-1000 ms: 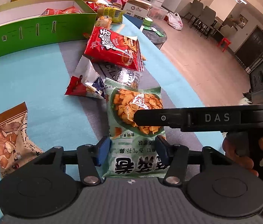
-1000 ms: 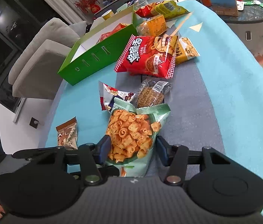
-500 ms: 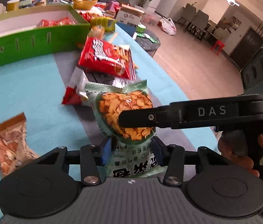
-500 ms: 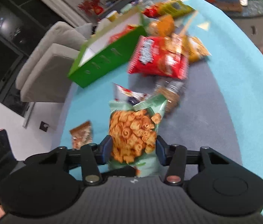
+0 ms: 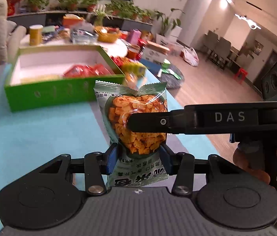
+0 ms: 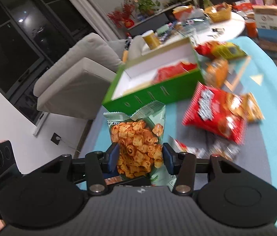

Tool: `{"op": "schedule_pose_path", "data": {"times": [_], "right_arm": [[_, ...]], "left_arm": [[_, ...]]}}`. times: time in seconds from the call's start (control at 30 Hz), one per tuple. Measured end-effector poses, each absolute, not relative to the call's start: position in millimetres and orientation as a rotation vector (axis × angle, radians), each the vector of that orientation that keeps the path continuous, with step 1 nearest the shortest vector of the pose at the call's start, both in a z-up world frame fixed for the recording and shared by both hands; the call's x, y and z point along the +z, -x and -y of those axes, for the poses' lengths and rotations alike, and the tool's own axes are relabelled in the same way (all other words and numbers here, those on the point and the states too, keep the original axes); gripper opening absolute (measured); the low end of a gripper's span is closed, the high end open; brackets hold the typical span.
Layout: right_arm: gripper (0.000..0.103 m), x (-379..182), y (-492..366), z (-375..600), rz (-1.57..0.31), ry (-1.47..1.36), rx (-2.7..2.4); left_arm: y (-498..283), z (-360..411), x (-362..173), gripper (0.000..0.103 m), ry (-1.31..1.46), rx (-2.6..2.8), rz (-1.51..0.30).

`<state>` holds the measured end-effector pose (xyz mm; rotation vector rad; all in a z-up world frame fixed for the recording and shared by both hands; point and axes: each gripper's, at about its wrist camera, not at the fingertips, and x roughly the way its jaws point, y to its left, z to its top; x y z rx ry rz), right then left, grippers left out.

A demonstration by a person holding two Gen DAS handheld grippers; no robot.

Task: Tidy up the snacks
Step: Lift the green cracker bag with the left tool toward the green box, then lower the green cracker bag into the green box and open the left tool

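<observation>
A green snack bag (image 5: 136,122) with orange crackers behind a clear window hangs upright above the blue and grey table. My left gripper (image 5: 138,158) is shut on its lower part, both blue pads pressing its sides. From the right, a black finger (image 5: 177,121) of the right gripper lies across the bag's front. In the right wrist view the same bag (image 6: 138,137) sits between the pads of my right gripper (image 6: 140,157), which is shut on it. Behind the bag stands the green box (image 5: 60,92), white inside, with a red packet (image 5: 87,71) in it.
To the right of the green box (image 6: 158,94), a large red bag (image 6: 215,116), an orange packet (image 6: 217,71) and a yellow-green bag (image 6: 227,51) lie on the table. A small packet (image 6: 185,147) lies near my right fingers. A grey sofa (image 6: 75,78) stands off the table's left edge.
Both grippers closed on the green bag and lifted it off the table. It now stands upright in the air, and the green box shows nearer behind it.
</observation>
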<state>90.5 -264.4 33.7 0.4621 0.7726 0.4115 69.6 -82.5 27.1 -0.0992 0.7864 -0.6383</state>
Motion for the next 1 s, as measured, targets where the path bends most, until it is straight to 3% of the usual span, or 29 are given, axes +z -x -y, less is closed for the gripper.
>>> {"op": "schedule_pose_path", "data": {"times": [0.53, 1.0], "right_arm": [[0.065, 81.4, -179.2, 229.1, -0.667, -0.490, 0.477], [0.066, 64.7, -261.6, 215.8, -0.678, -0.541, 0.485]], "left_arm": [[-141.1, 48.7, 83.8, 0.043, 0.071, -0.503, -0.642], [-233.9, 32.9, 72.5, 0.043, 0.087, -0.416, -0.657]]}}
